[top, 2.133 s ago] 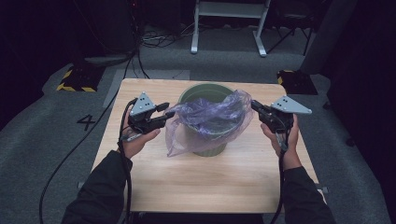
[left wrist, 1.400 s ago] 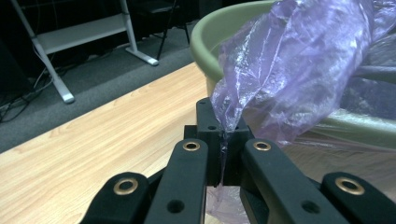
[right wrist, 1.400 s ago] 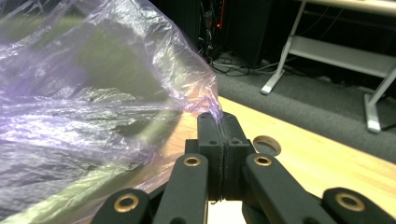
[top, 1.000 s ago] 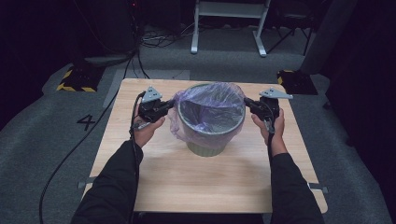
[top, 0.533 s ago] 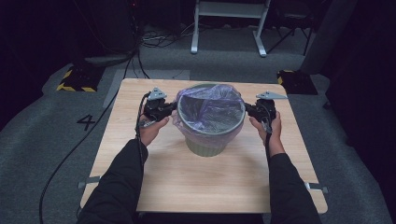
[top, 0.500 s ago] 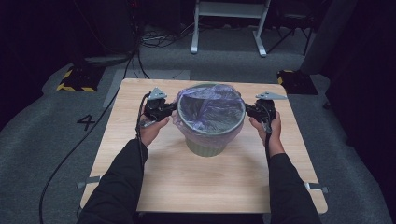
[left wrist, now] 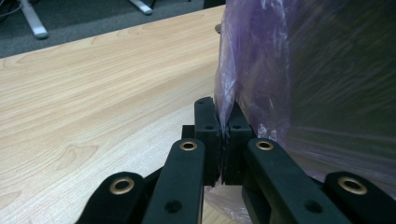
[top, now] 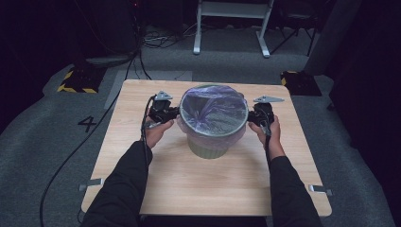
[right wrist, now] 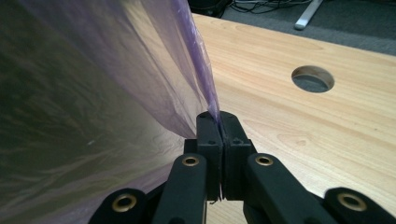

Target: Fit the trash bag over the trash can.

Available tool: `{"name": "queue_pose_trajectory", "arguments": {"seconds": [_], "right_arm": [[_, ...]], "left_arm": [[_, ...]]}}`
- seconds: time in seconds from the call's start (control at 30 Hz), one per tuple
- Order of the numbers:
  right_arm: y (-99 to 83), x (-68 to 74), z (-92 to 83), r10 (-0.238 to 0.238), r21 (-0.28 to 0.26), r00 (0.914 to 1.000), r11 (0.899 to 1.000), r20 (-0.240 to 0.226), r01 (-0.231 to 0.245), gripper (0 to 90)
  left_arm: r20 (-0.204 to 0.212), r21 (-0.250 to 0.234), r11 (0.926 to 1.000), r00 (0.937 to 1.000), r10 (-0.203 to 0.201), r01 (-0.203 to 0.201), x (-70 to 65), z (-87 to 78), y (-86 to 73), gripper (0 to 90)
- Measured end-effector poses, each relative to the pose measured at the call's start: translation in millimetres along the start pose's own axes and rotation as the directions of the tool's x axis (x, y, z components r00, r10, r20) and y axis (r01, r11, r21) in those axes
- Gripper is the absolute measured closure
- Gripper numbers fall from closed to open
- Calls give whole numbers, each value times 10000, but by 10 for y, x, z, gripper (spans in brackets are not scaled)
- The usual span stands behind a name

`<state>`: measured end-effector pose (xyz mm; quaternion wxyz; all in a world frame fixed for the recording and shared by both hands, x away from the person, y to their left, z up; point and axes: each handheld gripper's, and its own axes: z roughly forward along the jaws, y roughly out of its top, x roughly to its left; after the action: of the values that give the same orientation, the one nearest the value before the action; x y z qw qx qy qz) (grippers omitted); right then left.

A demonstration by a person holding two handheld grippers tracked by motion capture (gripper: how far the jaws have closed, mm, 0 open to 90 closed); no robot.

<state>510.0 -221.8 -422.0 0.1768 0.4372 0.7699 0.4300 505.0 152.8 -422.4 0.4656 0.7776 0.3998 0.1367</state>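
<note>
A green bin (top: 209, 145) stands upright in the middle of the wooden table (top: 208, 189). A thin purple plastic bag (top: 213, 109) lines it, its edge folded down over the rim. My left gripper (top: 176, 113) is at the bin's left side, shut on the bag's edge (left wrist: 232, 100). At the bin's right side my right gripper (top: 250, 116) pinches the bag's edge (right wrist: 205, 88) too. Both sets of jaws are closed with only the film between the pads. The bag's film stretches taut from each grip over the bin wall.
A round cable hole (right wrist: 313, 78) lies in the tabletop beyond the right gripper. Cables trail off the table's left edge to the floor. A white metal frame (top: 231, 23) stands on the grey floor behind the table. Yellow-black striped blocks (top: 75, 80) sit at the back left.
Both grippers have drawn the bag's edge apart and down over the bin's rim. The bag, loose and bunched above the bin earlier, now sits stretched over the opening. Both hands sank slightly.
</note>
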Motion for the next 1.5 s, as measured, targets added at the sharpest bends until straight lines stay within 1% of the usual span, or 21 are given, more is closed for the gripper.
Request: {"name": "queue_pose_trajectory", "arguments": {"seconds": [0.1, 0.23, 0.3, 0.4, 0.47, 0.57, 0.77, 0.9, 0.97, 1.03, 1.13, 1.2, 1.23, 1.3, 1.33, 1.4, 1.43, 1.5], "right_arm": [[-12, -7, 30, 42, 170, 9999, 9998, -97, -41, 894], [-21, -23, 59, 69, 294, 9999, 9995, -105, -66, 894], [-27, -33, 78, 185, 367, 9997, 9992, -187, -178, 894], [-32, -42, 102, 224, 571, 9996, 9981, -178, -214, 894], [-33, -51, 112, 282, 714, 9995, 9971, -128, -272, 895], [-51, -64, 116, 383, 807, 9990, 9961, -240, -363, 895], [-142, -120, 118, 554, 978, 9980, 9938, -302, -523, 894], [-224, -158, 103, 701, 1004, 9968, 9927, -372, -661, 895], [-264, -173, 83, 704, 973, 9966, 9931, -422, -660, 895], [-300, -185, 62, 733, 993, 9963, 9927, -440, -686, 895], [-362, -196, 28, 750, 961, 9960, 9929, -490, -700, 893], [-401, -200, -2, 665, 877, 9967, 9942, -455, -623, 875], [-415, -204, -22, 614, 808, 9971, 9951, -459, -576, 840], [-434, -215, -83, 387, 535, 9987, 9979, -317, -369, 804], [-437, -222, -120, 312, 430, 9993, 9986, -216, -303, 786], [-433, -248, -205, 248, 35, 9997, 9997, -64, -247, 707], [-427, -260, -256, 233, -191, 9997, 9995, -58, -234, 681], [-409, -273, -361, 101, -593, 9999, 9982, -80, -106, 622]], "left_arm": [[-47, 67, 10000, 10000, -35, 35, 18, 12, -5, 871], [-80, 211, 9997, 9999, -143, 145, 47, 47, -15, 868], [-14, 325, 9991, 9996, -280, 281, 57, 74, -24, 868], [101, 481, 9979, 9990, -443, 437, 77, 117, -38, 865], [71, 664, 9968, 9990, -444, 438, 85, 134, -48, 862], [241, 869, 9949, 9983, -537, 514, 98, 153, -69, 854], [202, 1211, 9914, 9984, -519, 491, 126, 172, -136, 842], [184, 1144, 9921, 9984, -541, 517, 135, 163, -201, 825], [137, 1240, 9916, 9991, -397, 377, 130, 152, -242, 825], [30, 1239, 9919, 9996, -284, 278, 124, 137, -286, 819], [-109, 1053, 9942, 9997, -198, 208, 115, 84, -332, 805], [-269, 951, 9954, 9996, 122, -96, 93, 31, -363, 780], [-403, 831, 9962, 9988, 278, -244, 81, -1, -378, 746], [-626, 570, 9977, 9973, 392, -356, 81, -85, -404, 663], [-605, 371, 9988, 9976, 326, -304, 90, -134, -415, 615], [-565, -86, 9998, 9982, 199, -205, 103, -246, -430, 534], [-491, -358, 9991, 9986, 187, -205, 109, -306, -436, 506], [-466, -741, 9969, 9987, 215, -249, 112, -421, -443, 450]]}}
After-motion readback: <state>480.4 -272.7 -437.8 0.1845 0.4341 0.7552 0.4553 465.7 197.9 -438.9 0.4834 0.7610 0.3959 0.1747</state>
